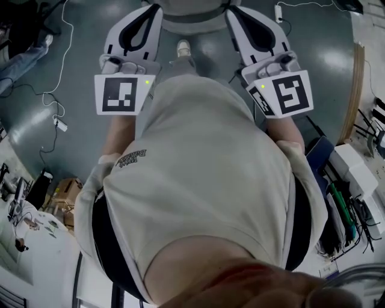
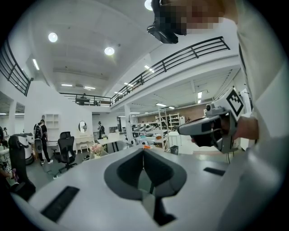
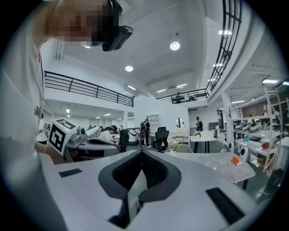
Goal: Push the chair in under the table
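In the head view both grippers are held out in front of the person's torso, over the grey floor. My left gripper (image 1: 150, 7) is shut with nothing in it, and its own view shows its jaws (image 2: 143, 152) meeting. My right gripper (image 1: 234, 8) is shut and empty too, its closed jaws (image 3: 142, 153) clear in the right gripper view. Ahead stands a white table (image 3: 228, 168), with a grey chair back (image 3: 184, 148) beside it and pink flowers behind. A pale curved edge (image 1: 192, 23) lies between the gripper tips; I cannot tell what it is.
A black office chair (image 2: 66, 149) and several people stand far off in the hall. Cables and a power strip (image 1: 60, 124) cross the floor at left, near a cardboard box (image 1: 67, 191). Cluttered gear lines the right edge (image 1: 355, 210). The person's shoe (image 1: 183, 47) shows ahead.
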Action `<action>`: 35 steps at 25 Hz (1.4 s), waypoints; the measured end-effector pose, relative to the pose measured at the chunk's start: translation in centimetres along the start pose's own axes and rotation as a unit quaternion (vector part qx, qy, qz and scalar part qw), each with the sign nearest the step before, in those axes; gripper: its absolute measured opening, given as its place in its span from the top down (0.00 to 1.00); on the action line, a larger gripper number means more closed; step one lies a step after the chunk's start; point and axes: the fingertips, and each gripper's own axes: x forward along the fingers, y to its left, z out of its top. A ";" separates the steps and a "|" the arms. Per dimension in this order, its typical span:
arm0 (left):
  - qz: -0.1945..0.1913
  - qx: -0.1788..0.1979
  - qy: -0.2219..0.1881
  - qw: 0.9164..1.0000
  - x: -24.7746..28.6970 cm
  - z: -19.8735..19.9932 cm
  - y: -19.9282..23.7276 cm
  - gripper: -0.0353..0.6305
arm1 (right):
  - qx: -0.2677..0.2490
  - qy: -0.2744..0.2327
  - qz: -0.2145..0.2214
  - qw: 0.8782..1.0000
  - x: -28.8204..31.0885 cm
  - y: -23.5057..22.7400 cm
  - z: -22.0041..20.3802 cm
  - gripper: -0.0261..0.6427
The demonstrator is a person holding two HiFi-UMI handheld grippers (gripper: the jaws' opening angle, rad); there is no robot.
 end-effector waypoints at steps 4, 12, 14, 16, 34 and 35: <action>-0.019 -0.002 0.002 1.000 2.3 -0.1 2.5 0.93 | 0.013 0.005 0.001 1.000 3.5 -1.1 0.3 0.95; -0.048 -0.002 0.005 0.999 5.8 -0.5 5.4 0.93 | 0.011 0.006 -0.021 1.000 7.6 -3.4 0.9 0.95; -0.053 -0.005 0.006 0.999 6.3 -0.2 5.1 0.93 | 0.010 0.011 -0.025 1.000 7.6 -4.0 0.9 0.95; -0.058 -0.007 0.010 0.998 6.9 -0.1 4.9 0.93 | 0.008 0.018 -0.025 0.999 7.5 -4.6 0.7 0.95; -0.148 -0.019 0.150 0.977 11.9 -4.6 0.2 0.93 | 0.050 0.091 0.055 0.993 8.4 -9.0 -2.8 0.94; -0.158 -0.027 0.158 0.974 11.9 -4.9 0.0 0.93 | 0.061 0.097 0.065 0.991 8.6 -8.9 -3.1 0.94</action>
